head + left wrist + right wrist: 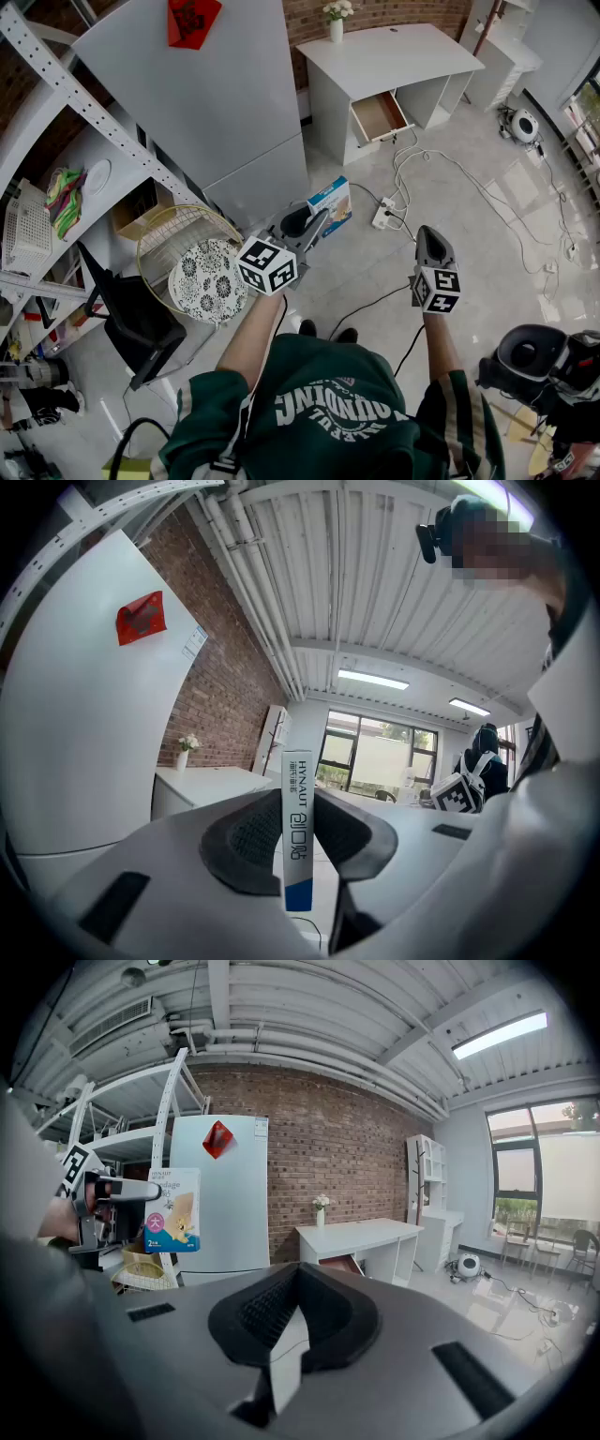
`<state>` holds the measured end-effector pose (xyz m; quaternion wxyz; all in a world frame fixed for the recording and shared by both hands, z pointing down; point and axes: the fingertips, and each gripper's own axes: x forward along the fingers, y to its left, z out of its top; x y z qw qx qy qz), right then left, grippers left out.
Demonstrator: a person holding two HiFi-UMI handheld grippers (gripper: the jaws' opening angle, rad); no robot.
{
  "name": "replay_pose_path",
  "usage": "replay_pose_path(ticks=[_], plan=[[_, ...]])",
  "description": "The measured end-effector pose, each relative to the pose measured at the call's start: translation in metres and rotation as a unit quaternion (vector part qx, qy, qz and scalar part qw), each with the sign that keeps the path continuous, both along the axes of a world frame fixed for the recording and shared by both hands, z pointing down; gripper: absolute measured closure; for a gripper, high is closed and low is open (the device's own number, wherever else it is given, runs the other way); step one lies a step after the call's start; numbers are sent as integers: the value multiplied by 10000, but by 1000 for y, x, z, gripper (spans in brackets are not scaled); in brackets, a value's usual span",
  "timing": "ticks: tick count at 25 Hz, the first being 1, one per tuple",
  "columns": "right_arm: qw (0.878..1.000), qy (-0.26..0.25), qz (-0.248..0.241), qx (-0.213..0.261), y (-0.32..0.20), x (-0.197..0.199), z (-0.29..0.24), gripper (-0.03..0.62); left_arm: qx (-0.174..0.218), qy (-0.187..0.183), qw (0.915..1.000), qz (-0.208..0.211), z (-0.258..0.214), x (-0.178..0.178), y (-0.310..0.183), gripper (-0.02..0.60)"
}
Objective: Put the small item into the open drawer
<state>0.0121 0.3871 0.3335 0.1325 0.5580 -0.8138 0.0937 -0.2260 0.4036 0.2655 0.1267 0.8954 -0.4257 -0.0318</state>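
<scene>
the left gripper (314, 223) has its fingers (248, 841) closed on the narrow sides of a small box (330, 206), white with a blue band and a picture on its face. in the left gripper view the box stands upright between the dark ribbed pads, with its thin edge towards the camera. it is held in the air above the floor (469, 216), just beside the lower corner of the white fridge (206, 103).

the right gripper (432, 239) is held up alongside, apart from the box. its fingers (258, 1316) are drawn together at the tips and there is nothing between them.

the open drawer (378, 114) juts out of the white table (394, 52) by the brick wall, well apart from both grippers (the whole stretch of floor with a power strip (384, 216) and loose cables lies between). a vase (337, 28) of pale flowers stands on the table's far corner. to the person's left, a patterned plate (208, 281) leans in a wire basket (164, 234).
</scene>
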Motion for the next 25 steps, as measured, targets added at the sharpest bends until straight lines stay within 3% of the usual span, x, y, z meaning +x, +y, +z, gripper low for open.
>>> replay_pose_path(ticks=[5, 25], plan=[[9997, -209, 72, 117, 8, -4, -4, 569, -38, 12, 10000, 41, 1, -2, 7, 480], [9998, -181, -100, 66, 17, -6, -2, 569, -131, 39, 9996, 228, 8, 21, 7, 480]])
